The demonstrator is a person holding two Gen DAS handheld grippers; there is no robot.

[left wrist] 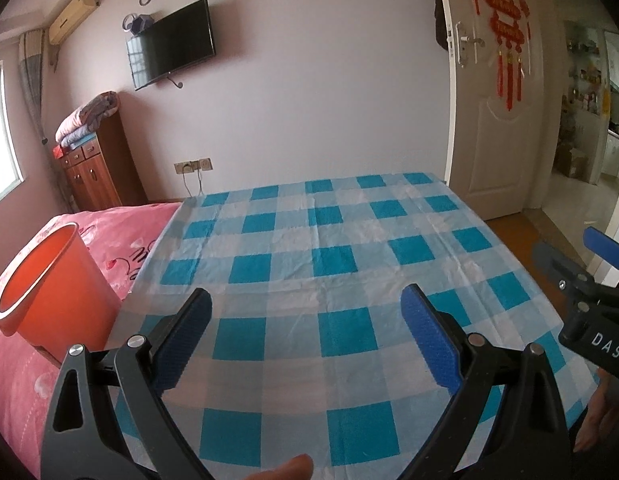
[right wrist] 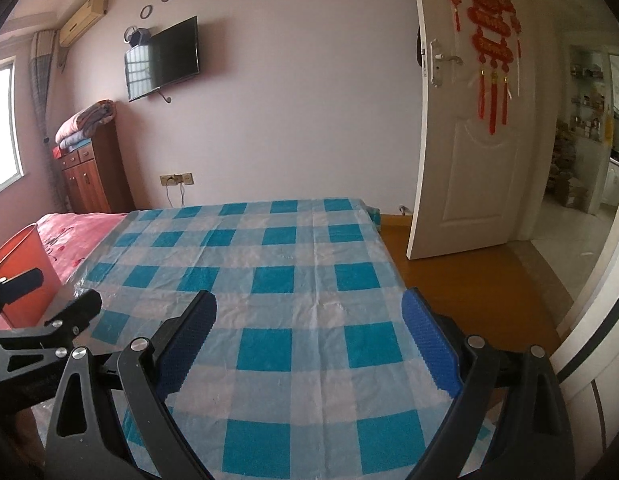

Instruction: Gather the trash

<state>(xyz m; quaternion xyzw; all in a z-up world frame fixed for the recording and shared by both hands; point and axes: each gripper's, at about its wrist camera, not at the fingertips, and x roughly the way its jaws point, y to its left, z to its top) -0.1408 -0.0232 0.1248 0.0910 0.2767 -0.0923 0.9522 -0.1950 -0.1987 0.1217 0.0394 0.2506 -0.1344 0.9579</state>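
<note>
An orange bin (left wrist: 53,292) stands on the pink bedspread at the left; it also shows in the right wrist view (right wrist: 23,272). A blue-and-white checked plastic sheet (left wrist: 321,264) covers the bed in front of me, also in the right wrist view (right wrist: 277,280). No trash shows on it. My left gripper (left wrist: 305,308) is open and empty above the sheet's near part, right of the bin. My right gripper (right wrist: 309,312) is open and empty above the sheet near its right edge. The right gripper also shows at the right of the left wrist view (left wrist: 581,276).
The pink bedspread (left wrist: 121,232) lies left of the sheet. A wooden cabinet (left wrist: 97,168) with folded blankets stands by the far wall under a TV (left wrist: 171,42). An open white door (right wrist: 481,148) and bare wooden floor (right wrist: 461,288) are to the right.
</note>
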